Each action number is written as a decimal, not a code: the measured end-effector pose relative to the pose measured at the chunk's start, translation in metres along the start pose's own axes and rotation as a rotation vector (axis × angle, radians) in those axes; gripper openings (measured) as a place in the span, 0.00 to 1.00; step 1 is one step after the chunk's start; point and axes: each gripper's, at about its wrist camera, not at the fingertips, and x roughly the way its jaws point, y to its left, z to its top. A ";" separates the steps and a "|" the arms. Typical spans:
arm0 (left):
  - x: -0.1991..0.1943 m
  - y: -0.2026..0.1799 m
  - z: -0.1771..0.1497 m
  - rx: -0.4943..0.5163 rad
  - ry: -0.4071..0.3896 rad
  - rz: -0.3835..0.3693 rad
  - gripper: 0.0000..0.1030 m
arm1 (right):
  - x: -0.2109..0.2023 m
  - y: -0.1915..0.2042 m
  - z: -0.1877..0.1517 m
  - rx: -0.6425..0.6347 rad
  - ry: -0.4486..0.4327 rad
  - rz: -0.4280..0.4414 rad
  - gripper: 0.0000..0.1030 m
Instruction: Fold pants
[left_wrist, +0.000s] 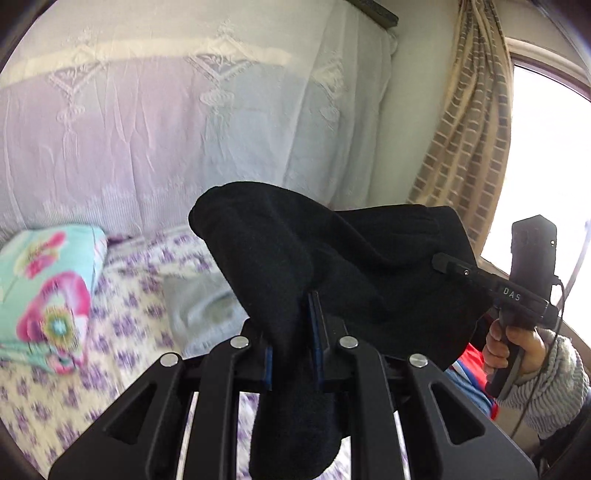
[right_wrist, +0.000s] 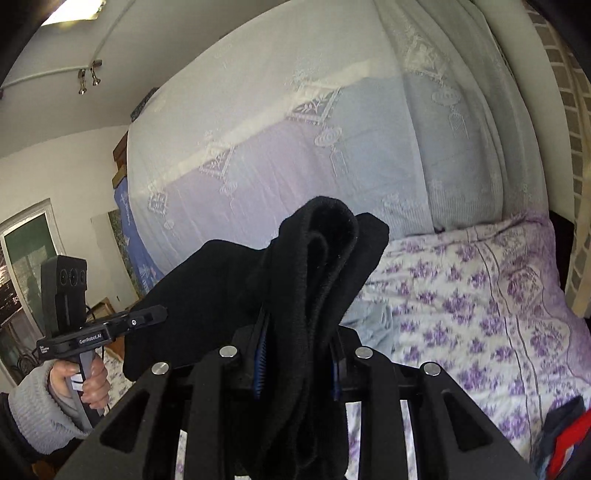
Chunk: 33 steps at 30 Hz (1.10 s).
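Black pants (left_wrist: 332, 258) hang lifted above the bed, stretched between both grippers. In the left wrist view my left gripper (left_wrist: 295, 325) is shut on a bunched edge of the cloth, which spills over its fingers and droops below. My right gripper (left_wrist: 448, 266) shows at the right, its tip buried in the pants' other end, with a hand (left_wrist: 517, 350) on its handle. In the right wrist view my right gripper (right_wrist: 297, 354) is shut on thick folds of the pants (right_wrist: 325, 266). My left gripper (right_wrist: 147, 319) grips the far corner at the left.
A bed with a purple-flowered sheet (right_wrist: 461, 295) lies below. A grey garment (left_wrist: 199, 306) lies on it, and a floral folded quilt (left_wrist: 44, 295) sits at the left. A white lace net (left_wrist: 184, 129) hangs behind. A checked curtain (left_wrist: 469, 147) and a window are at the right.
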 end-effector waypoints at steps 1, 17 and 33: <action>0.009 0.004 0.008 -0.002 -0.011 0.023 0.13 | 0.015 -0.007 0.009 0.005 -0.015 0.005 0.25; 0.203 0.112 0.007 -0.154 0.094 0.256 0.09 | 0.266 -0.087 -0.014 -0.048 0.098 0.010 0.25; 0.317 0.197 -0.092 -0.213 0.323 0.362 0.13 | 0.381 -0.176 -0.118 0.046 0.215 -0.150 0.55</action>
